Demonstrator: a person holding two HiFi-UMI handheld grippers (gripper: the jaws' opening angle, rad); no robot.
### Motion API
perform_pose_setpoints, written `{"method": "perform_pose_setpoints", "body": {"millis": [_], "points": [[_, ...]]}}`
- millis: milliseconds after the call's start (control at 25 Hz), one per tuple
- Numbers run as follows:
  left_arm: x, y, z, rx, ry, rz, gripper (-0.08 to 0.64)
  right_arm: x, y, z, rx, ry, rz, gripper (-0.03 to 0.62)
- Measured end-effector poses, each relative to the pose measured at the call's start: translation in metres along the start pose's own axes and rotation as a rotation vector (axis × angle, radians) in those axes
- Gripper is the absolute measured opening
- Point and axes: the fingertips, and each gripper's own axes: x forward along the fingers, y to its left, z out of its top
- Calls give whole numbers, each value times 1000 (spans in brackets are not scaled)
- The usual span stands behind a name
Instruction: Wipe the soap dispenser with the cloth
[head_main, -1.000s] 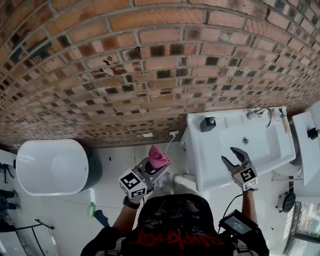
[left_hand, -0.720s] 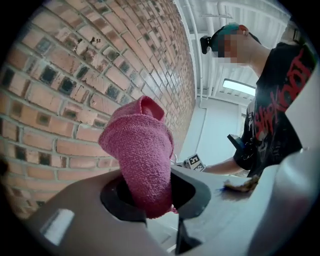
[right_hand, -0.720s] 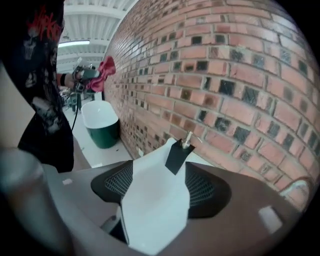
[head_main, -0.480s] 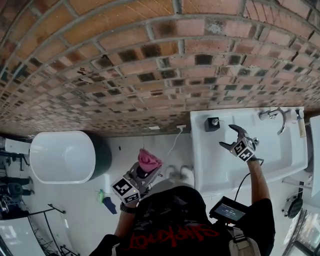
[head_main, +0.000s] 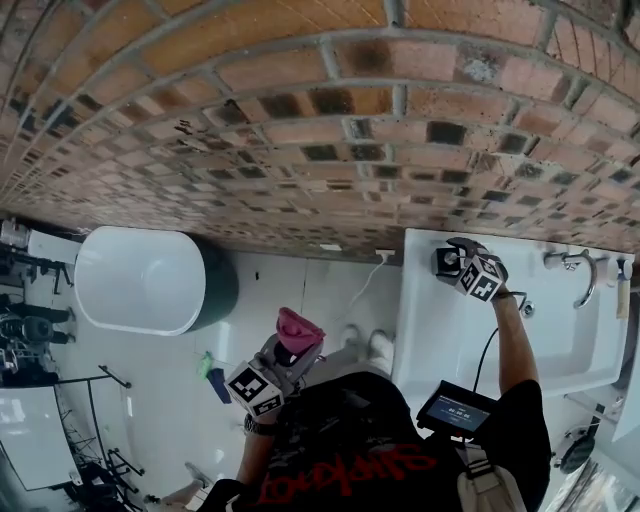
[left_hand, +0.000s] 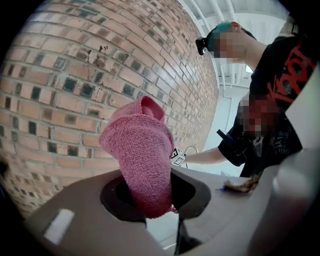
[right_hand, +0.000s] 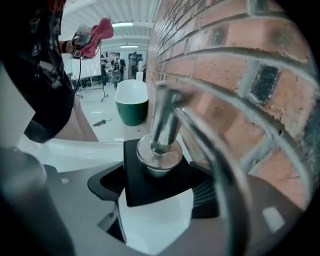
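Observation:
The soap dispenser (head_main: 441, 264), a black square block with a chrome pump (right_hand: 162, 125), stands on the back left corner of the white sink (head_main: 440, 340) against the brick wall. My right gripper (head_main: 450, 256) has come down over it. Its jaws have just been opening and stand wide on either side of the dispenser's black top (right_hand: 150, 185); I see no clamping. My left gripper (head_main: 290, 350) is held out left of the sink, over the floor, shut on the pink cloth (head_main: 298, 330), which sticks up bunched from the jaws (left_hand: 140, 155).
A chrome faucet (head_main: 580, 265) stands at the sink's back right. A white tub with a dark green outside (head_main: 140, 280) sits on the floor at the left. A small screen (head_main: 455, 410) hangs at the person's waist, with a cable running up the right arm.
My right gripper has travelled from over the basin to the dispenser at the sink's back left corner, and its jaws have widened. The left gripper with the cloth has hardly shifted.

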Motion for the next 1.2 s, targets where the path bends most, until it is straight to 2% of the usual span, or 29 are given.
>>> {"method": "perform_pose_setpoints", "body": {"millis": [80, 200, 400, 480, 600, 720, 880, 960, 1040, 1200], "points": [[-3, 3, 2, -1, -2, 15, 95, -4, 3, 7, 46, -50, -21, 358], [1, 7, 4, -5, 1, 3, 95, -13, 8, 1, 145, -89, -106, 344], [23, 3, 3, 20, 17, -96, 95, -31, 36, -9, 357, -160, -196, 337], [30, 1, 3, 26, 21, -145, 95, -46, 52, -1, 469, -249, -190, 336], [38, -3, 6, 42, 21, -225, 95, -96, 71, 37, 605, -475, -144, 325], [45, -18, 12, 68, 28, -374, 95, -165, 96, 91, 638, -693, -73, 318], [51, -63, 27, 128, 100, -645, 95, -239, 138, 163, 533, -838, -3, 315], [51, -88, 40, 154, 130, -769, 95, -263, 158, 193, 465, -857, -3, 314], [46, -114, 56, 189, 134, -892, 95, -278, 177, 218, 416, -835, -15, 314], [26, -159, 80, 306, 98, -1110, 95, -289, 206, 254, 467, -779, -61, 314]]}}
